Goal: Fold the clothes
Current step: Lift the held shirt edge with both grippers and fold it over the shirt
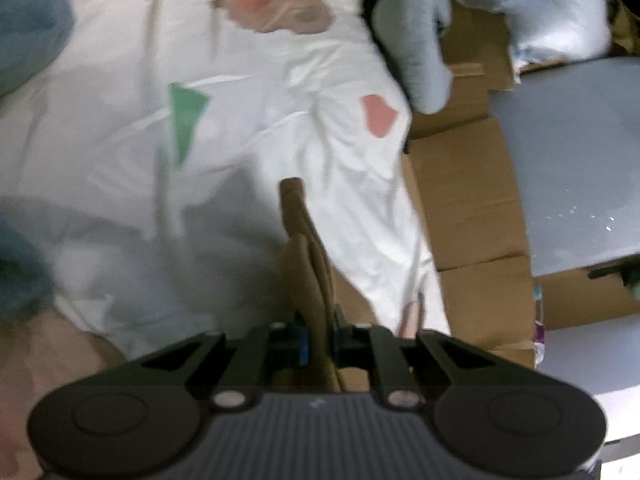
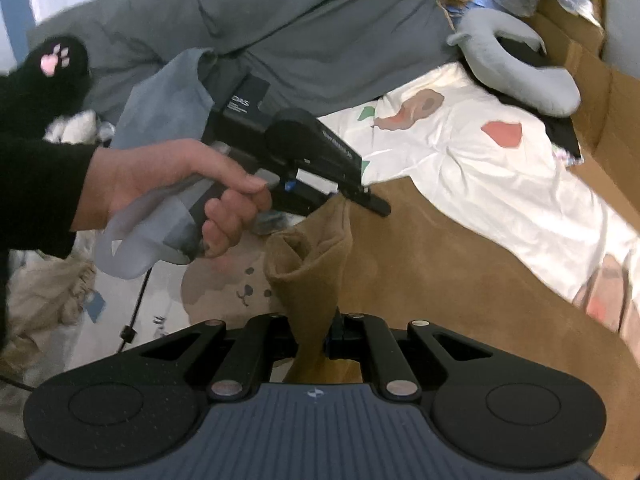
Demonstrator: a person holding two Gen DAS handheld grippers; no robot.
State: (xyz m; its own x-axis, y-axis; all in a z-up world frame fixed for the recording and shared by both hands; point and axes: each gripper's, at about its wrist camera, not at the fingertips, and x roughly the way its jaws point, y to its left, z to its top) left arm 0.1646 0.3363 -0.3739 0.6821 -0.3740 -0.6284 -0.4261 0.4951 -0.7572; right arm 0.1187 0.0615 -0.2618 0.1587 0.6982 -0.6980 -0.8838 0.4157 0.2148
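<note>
Right wrist view: both grippers' fingers grasp brown cloth over a white sheet (cardboard beside).

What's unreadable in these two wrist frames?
- Brown garment: type and full outline unknown; the right wrist view's bottom edge and the right gripper body cut it off.
- Right gripper fingertips: buried in bunched brown fabric, right wrist view.
- Left gripper pads: covered by the pinched fold, left wrist view.
- White patterned sheet: prints smeared by motion blur, left wrist view.
- Lettering on the left gripper body: too small, right wrist view.
</note>
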